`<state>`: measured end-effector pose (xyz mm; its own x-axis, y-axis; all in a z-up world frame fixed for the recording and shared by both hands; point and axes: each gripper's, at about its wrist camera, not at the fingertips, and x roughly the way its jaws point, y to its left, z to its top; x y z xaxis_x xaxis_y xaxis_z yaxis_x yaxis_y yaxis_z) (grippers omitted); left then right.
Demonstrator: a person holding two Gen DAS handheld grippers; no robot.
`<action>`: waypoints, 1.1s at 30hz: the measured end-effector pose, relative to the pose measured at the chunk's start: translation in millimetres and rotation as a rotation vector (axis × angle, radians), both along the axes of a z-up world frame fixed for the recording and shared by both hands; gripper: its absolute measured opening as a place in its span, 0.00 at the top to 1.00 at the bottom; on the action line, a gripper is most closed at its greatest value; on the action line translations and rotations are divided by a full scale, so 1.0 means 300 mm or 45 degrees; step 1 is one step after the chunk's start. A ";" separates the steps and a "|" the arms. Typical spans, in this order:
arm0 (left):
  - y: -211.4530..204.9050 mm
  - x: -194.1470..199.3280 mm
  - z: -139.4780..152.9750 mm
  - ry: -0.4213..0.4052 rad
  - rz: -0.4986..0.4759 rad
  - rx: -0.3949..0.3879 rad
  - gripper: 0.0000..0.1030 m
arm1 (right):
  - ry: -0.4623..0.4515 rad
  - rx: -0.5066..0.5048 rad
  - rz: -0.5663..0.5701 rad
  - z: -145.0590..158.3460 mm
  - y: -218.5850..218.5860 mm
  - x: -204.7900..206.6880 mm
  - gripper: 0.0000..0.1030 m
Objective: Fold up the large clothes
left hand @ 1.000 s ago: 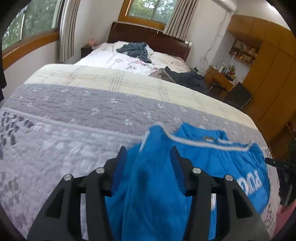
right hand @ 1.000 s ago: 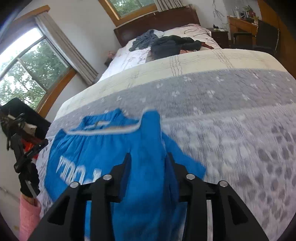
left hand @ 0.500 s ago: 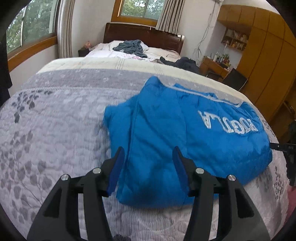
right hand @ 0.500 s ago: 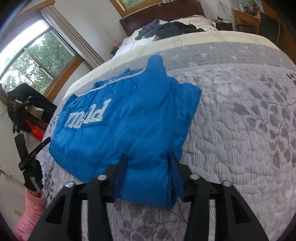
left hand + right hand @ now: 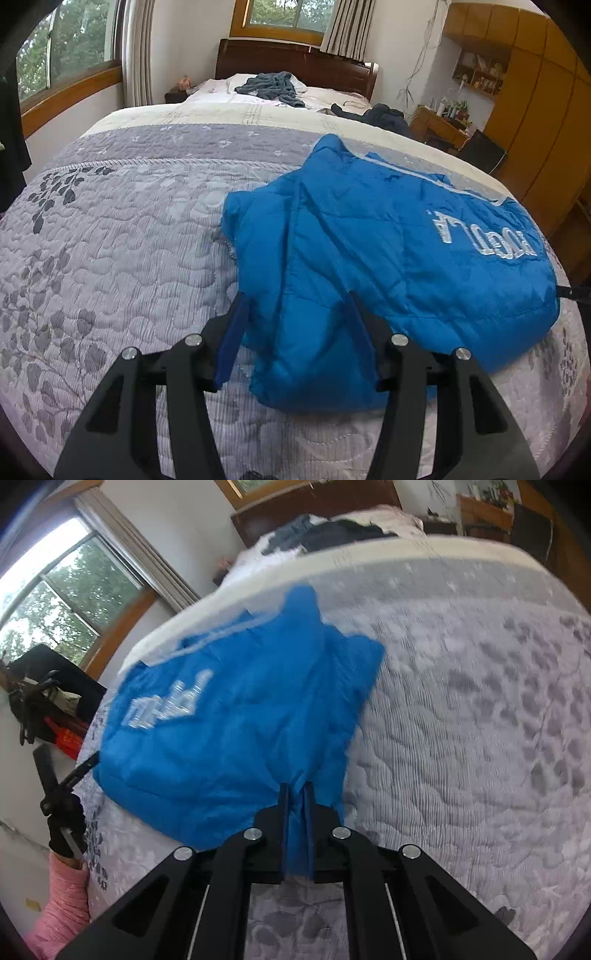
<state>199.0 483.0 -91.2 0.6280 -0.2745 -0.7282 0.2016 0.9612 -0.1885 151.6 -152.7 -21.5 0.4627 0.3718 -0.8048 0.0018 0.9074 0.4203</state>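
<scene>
on a bed (image 5: 122, 266) covered with a grey quilted bedspread printed with darker leaf shapes lies a bright blue padded jacket (image 5: 388, 251), folded into a rough rectangle with white embroidered lettering on its upper face. seen from the left wrist camera, the jacket fills the area from the centre out to 3 o'clock, and its near corner reaches down between the fingers of the left tool (image 5: 297, 299). that black tool with blue finger pads (image 5: 231, 338) stands spread wide, released, the fabric lying loose between the pads and not pinched.

from the right wrist camera, which is motion-blurred, the same jacket (image 5: 236, 709) spreads from the centre towards 9 o'clock. the right tool (image 5: 295, 788) is clenched on the jacket's near edge, a gathered fold of blue cloth squeezed between its two narrow fingers.

at 8 o'clock in that view, a gloved hand (image 5: 64, 821) with a pink knitted sleeve (image 5: 62, 904) holds the left tool's handle beside the bed edge.

towards 12 o'clock at the far end of the bed, a dark wooden headboard (image 5: 295, 64) stands behind a heap of dark grey clothing (image 5: 271, 86). a window with wooden frame (image 5: 70, 62) sits at 10 o'clock, and tall orange-brown wooden wardrobes (image 5: 535, 122) at 2 o'clock.
</scene>
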 end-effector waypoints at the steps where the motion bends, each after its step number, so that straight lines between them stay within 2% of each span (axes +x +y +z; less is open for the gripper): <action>1: 0.000 0.003 -0.005 0.002 -0.002 -0.001 0.47 | 0.010 0.010 0.001 -0.020 -0.003 0.005 0.93; 5: -0.004 0.006 -0.018 -0.005 -0.005 0.011 0.46 | 0.016 0.009 0.007 -0.064 0.005 0.020 0.92; 11: 0.003 0.002 -0.012 0.014 0.021 -0.009 0.47 | 0.006 -0.004 0.002 -0.049 0.009 0.004 0.91; 12: 0.004 -0.004 0.002 0.012 0.032 -0.009 0.51 | 0.000 0.001 -0.003 -0.039 0.006 -0.001 0.89; 15: -0.007 -0.047 0.065 -0.065 0.040 0.006 0.51 | -0.046 -0.008 -0.021 0.013 -0.004 -0.032 0.85; 20: -0.076 -0.117 0.152 -0.122 -0.047 -0.069 0.51 | -0.113 -0.079 0.018 0.088 0.061 -0.064 0.73; 23: -0.131 -0.135 0.149 -0.112 -0.105 -0.068 0.51 | -0.137 -0.164 -0.011 0.117 0.089 -0.072 0.74; 28: -0.174 -0.114 0.096 -0.071 -0.129 -0.025 0.51 | -0.229 -0.109 0.057 0.189 0.131 -0.112 0.74; 33: -0.148 -0.083 0.060 -0.037 -0.089 -0.036 0.51 | -0.190 -0.106 0.135 0.162 0.207 -0.065 0.74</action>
<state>174.2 438.5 -73.2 0.6273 -0.3383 -0.7015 0.2735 0.9391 -0.2083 132.1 -90.5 27.2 0.5411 0.3596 -0.7602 -0.1524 0.9309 0.3319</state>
